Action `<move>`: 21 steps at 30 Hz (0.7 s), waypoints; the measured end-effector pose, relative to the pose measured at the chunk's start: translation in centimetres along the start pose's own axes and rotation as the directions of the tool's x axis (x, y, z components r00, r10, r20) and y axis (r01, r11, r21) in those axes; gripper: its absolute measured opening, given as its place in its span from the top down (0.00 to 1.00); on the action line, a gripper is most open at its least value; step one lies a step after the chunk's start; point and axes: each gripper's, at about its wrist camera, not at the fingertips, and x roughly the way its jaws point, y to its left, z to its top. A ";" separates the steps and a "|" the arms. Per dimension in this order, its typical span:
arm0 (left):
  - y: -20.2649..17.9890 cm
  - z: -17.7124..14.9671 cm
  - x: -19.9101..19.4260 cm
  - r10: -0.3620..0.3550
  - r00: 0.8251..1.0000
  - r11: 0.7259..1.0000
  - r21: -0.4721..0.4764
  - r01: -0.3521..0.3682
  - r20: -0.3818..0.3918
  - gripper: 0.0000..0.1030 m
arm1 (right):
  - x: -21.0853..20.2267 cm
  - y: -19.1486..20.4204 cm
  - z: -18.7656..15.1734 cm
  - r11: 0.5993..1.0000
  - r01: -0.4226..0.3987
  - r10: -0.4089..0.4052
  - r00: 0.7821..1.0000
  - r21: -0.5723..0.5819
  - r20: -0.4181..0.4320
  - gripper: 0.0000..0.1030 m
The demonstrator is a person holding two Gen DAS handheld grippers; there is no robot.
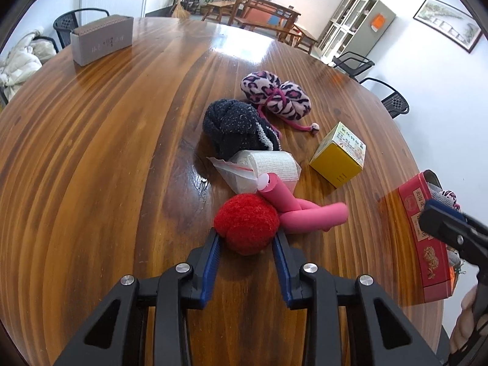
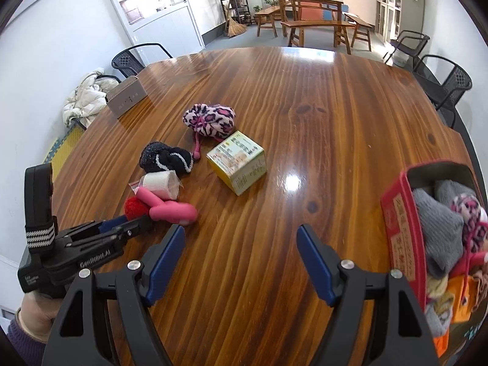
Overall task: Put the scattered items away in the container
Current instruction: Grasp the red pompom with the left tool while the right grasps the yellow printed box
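A red fluffy ball lies on the wooden table between the fingers of my left gripper, whose jaws touch its sides. It also shows in the right wrist view. Behind it lie a pink bent tube, a bagged gauze roll, a dark sock bundle, a pink leopard-print pouch and a yellow box. My right gripper is open and empty above the table, left of the red container, which holds several soft items.
A grey rectangular box stands at the table's far left. Black chairs ring the table. The red container sits at the table's right edge.
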 end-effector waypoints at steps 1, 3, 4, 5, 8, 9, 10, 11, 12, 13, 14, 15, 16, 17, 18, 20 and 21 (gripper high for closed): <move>0.1 0.0 -0.1 0.000 1.000 1.000 0.000 0.000 0.005 0.66 | 0.3 0.2 0.5 1.000 -0.003 0.003 1.000 -0.014 0.006 0.23; 0.2 0.0 -0.3 0.000 1.000 1.000 -0.006 0.000 0.012 0.67 | 0.9 0.4 1.2 0.999 -0.010 0.011 1.000 -0.032 0.015 0.23; 0.4 0.1 -0.4 -0.004 1.000 1.000 -0.011 0.004 0.015 0.67 | 1.3 0.4 1.7 0.999 -0.009 0.009 1.000 -0.042 0.018 0.23; 0.5 0.1 -0.5 -0.007 1.000 1.000 -0.015 0.007 0.017 0.67 | 1.7 0.4 2.2 0.999 -0.009 0.010 1.000 -0.051 0.021 0.23; 0.6 0.2 -0.9 -0.010 1.000 1.000 -0.016 0.011 0.024 0.67 | 3.0 0.5 3.6 0.997 -0.002 0.003 1.000 -0.076 0.017 0.23; 0.7 0.2 -1.0 -0.014 1.000 1.000 -0.017 0.014 0.027 0.67 | 3.5 0.5 4.1 0.996 -0.003 0.004 1.000 -0.088 0.012 0.23; 0.7 0.3 -1.2 -0.014 0.999 1.000 -0.017 0.015 0.030 0.67 | 4.1 0.7 4.5 0.994 -0.002 0.002 1.000 -0.106 0.004 0.23; 0.8 0.3 -1.3 -0.015 0.999 1.000 -0.017 0.016 0.033 0.67 | 4.7 0.8 4.9 0.992 0.001 -0.002 1.000 -0.127 -0.004 0.23; 0.8 0.3 -1.6 -0.016 0.999 1.000 -0.018 0.016 0.038 0.67 | 5.2 1.0 5.2 0.990 0.005 -0.007 1.000 -0.144 -0.011 0.23; 0.8 0.4 -1.7 -0.015 0.999 1.000 -0.019 0.016 0.040 0.67 | 5.9 1.2 5.5 0.986 0.007 -0.011 1.000 -0.165 -0.022 0.23; 0.9 0.4 -1.9 -0.015 0.999 1.000 -0.022 0.016 0.044 0.67 | 6.4 1.3 5.6 0.984 0.006 -0.012 0.999 -0.177 -0.033 0.23; 1.0 0.5 -2.1 -0.014 0.999 1.000 -0.025 0.015 0.046 0.67 | 6.9 1.3 5.8 0.982 0.007 -0.015 0.999 -0.189 -0.044 0.23; 1.1 0.5 -2.3 -0.012 0.999 0.999 -0.029 0.014 0.049 0.67 | 7.4 1.3 5.9 0.980 0.010 -0.021 0.998 -0.199 -0.054 0.23; 1.1 0.5 -2.6 -0.012 0.999 0.999 -0.033 0.014 0.052 0.67 | 7.9 1.4 6.0 0.978 0.014 -0.028 0.998 -0.210 -0.063 0.23; 1.2 0.5 -2.8 -0.012 0.998 0.999 -0.038 0.014 0.056 0.67 | 8.4 1.3 6.1 0.975 0.016 -0.032 0.997 -0.220 -0.070 0.23; 1.1 0.4 -3.2 -0.012 0.998 0.999 -0.040 0.014 0.060 0.67 | 9.0 1.2 6.0 0.973 0.024 -0.043 0.996 -0.228 -0.079 0.23; 1.1 0.4 -3.5 -0.010 0.998 0.999 -0.039 0.013 0.062 0.67 | 9.2 1.1 6.0 0.973 0.028 -0.048 0.995 -0.229 -0.083 0.24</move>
